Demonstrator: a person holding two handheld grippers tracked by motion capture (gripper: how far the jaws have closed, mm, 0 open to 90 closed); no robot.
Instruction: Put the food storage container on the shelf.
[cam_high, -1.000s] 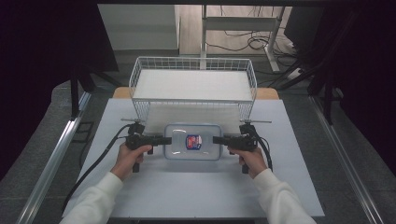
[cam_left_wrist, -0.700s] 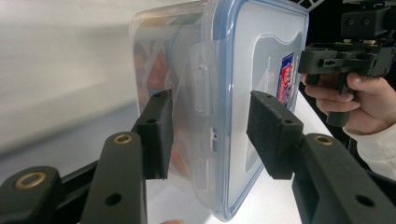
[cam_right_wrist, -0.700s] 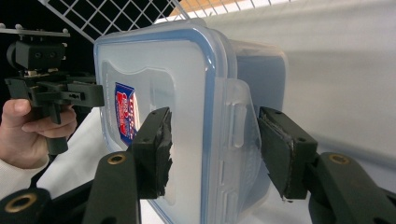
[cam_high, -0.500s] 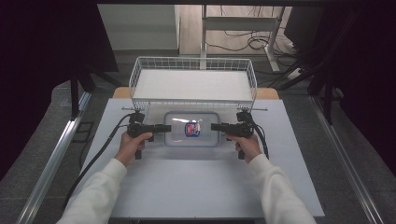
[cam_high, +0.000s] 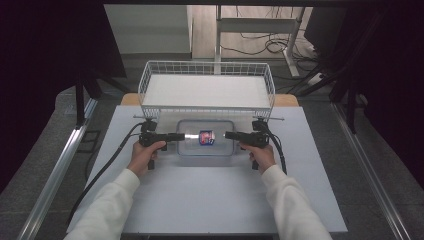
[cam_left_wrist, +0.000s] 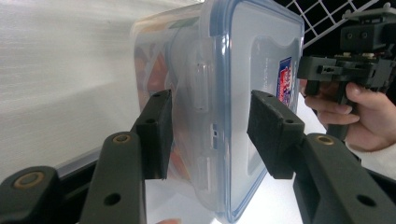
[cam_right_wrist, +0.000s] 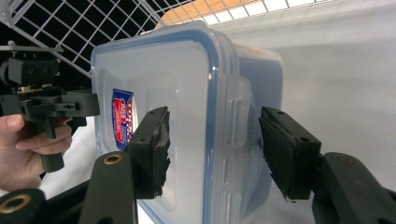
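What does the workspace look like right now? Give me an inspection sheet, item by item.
Surface: white table, bare near the person.
Job's things: clear plastic box with blue-rimmed lid and sticker, lid on, just before the wire basket.
Clutter: nothing seen.
Grippers: left gripper fingers clamp one end of the box; right gripper fingers straddle the other end and have just opened slightly, contact unclear.
Cables: left cable trails off the table's near left; right cable loops beside the sleeve.
Surroundings: floor wires beyond the basket, metal rail alongside.
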